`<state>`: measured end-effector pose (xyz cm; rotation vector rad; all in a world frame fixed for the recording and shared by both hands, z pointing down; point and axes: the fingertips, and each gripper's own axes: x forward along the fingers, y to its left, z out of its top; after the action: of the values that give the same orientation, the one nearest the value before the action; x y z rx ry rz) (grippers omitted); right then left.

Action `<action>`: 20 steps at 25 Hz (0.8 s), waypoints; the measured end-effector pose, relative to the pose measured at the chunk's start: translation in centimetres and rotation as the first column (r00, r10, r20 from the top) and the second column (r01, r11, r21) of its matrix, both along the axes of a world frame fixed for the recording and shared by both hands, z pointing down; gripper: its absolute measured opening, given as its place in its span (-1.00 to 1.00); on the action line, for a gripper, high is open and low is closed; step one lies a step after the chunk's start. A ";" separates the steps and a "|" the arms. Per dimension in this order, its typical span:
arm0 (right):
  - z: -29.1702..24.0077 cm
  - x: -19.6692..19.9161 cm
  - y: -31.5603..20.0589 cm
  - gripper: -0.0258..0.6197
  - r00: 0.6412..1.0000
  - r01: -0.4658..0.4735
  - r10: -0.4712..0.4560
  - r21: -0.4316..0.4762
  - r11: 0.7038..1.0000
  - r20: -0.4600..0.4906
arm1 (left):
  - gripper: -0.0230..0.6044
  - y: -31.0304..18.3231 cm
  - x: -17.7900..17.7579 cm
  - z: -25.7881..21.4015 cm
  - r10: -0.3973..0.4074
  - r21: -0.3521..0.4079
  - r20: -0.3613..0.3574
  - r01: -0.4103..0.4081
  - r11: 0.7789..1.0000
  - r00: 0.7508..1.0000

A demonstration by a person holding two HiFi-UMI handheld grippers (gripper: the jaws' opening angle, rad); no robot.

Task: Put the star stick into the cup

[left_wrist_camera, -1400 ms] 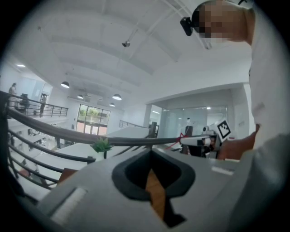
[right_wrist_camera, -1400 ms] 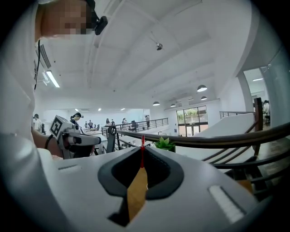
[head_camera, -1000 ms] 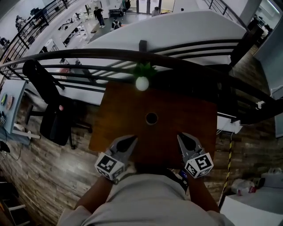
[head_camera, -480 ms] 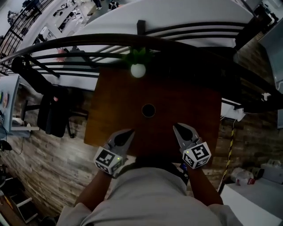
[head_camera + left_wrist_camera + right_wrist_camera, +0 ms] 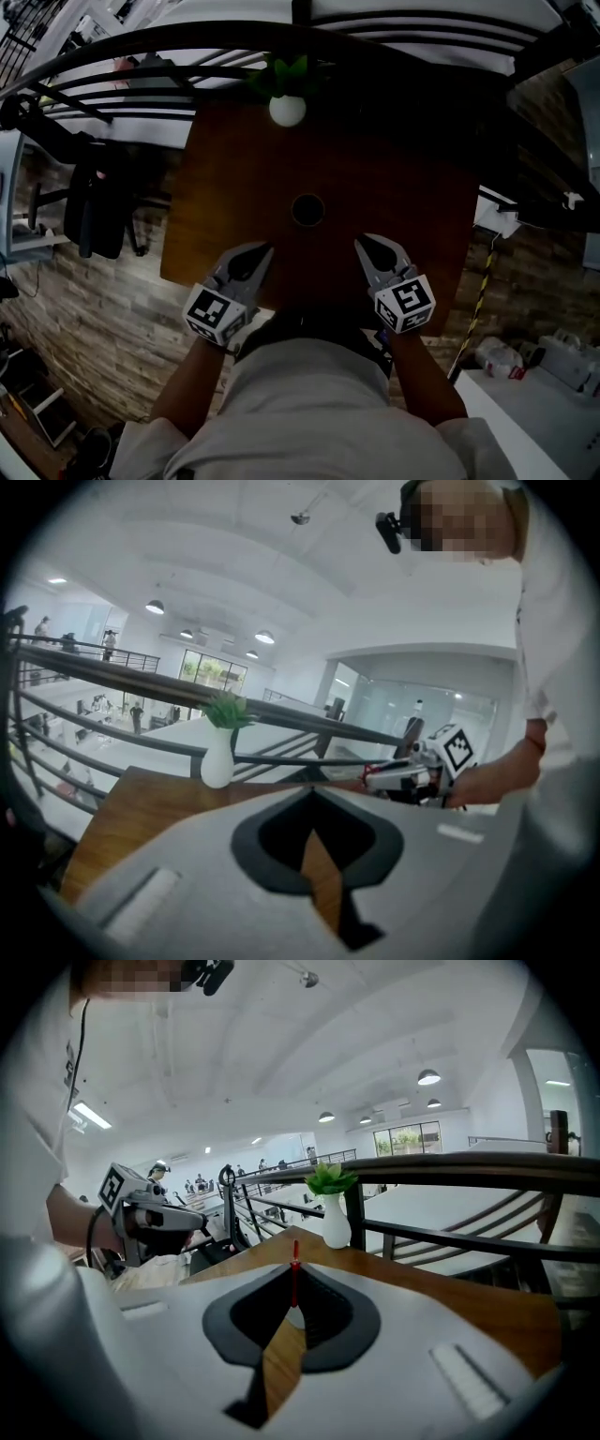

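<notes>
- Right tool (image 5: pixel 293 1267): jaws pressed together at the tips, with a thin red star stick (image 5: pixel 294 1277) standing upright exactly on the tip line; reads as clamped on it
- The stick shows above the tips and runs down through the gap behind them; there is a pale blob at its lower end, too small to tell if that is the star
- Head view: right tool (image 5: pixel 361 243) hovers over the near half of the worktop (image 5: pixel 412 187), and the stick itself is too dark and thin to pick out there
- Left tool (image 5: pixel 310 790): jaws closed tip to tip with nothing in them, only bare wood visible through the gap; it is held level with the right one at the near edge (image 5: pixel 266 248)
- Cup (image 5: pixel 308 197): a dark round mouth at mid-worktop, between the two tools and just beyond their tips; apart from both, and it looks empty
- White vase (image 5: pixel 287 110) with a green sprig stands at the far edge, well clear of the cup
- Step in hand, as judged: stick gripped, carry to the cup not yet made
- Next move calls for shifting the right tool forward and to its left until the stick's lower end sits over the cup mouth, keeping it upright, lowering it inside the rim, then letting the jaws part
- The left tool has no evident job here and could steady the cup if it tips
</notes>
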<state>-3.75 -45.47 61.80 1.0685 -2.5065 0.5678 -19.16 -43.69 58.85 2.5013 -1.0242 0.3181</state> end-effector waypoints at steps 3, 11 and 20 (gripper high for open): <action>2.0 -0.4 -0.6 -0.85 1.000 0.020 -0.020 -0.020 1.000 -0.020 | -0.92 -0.5 0.0 1.1 -0.014 -0.013 -0.005 0.014 1.000 1.000; 5.1 -1.9 -1.8 -0.85 0.997 0.067 -0.068 -0.074 0.995 -0.021 | -0.92 -0.6 0.1 3.0 -0.027 -0.054 -0.009 0.026 0.998 1.000; 6.4 -3.1 -2.2 -0.78 0.994 0.101 -0.104 -0.086 0.991 -0.036 | -0.92 -1.1 -0.6 2.5 -0.066 -0.051 -0.036 0.064 0.997 0.997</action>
<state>-6.89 -47.70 68.19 0.9054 -2.4630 0.6103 -19.74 -44.75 61.33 2.4153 -1.0669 0.2725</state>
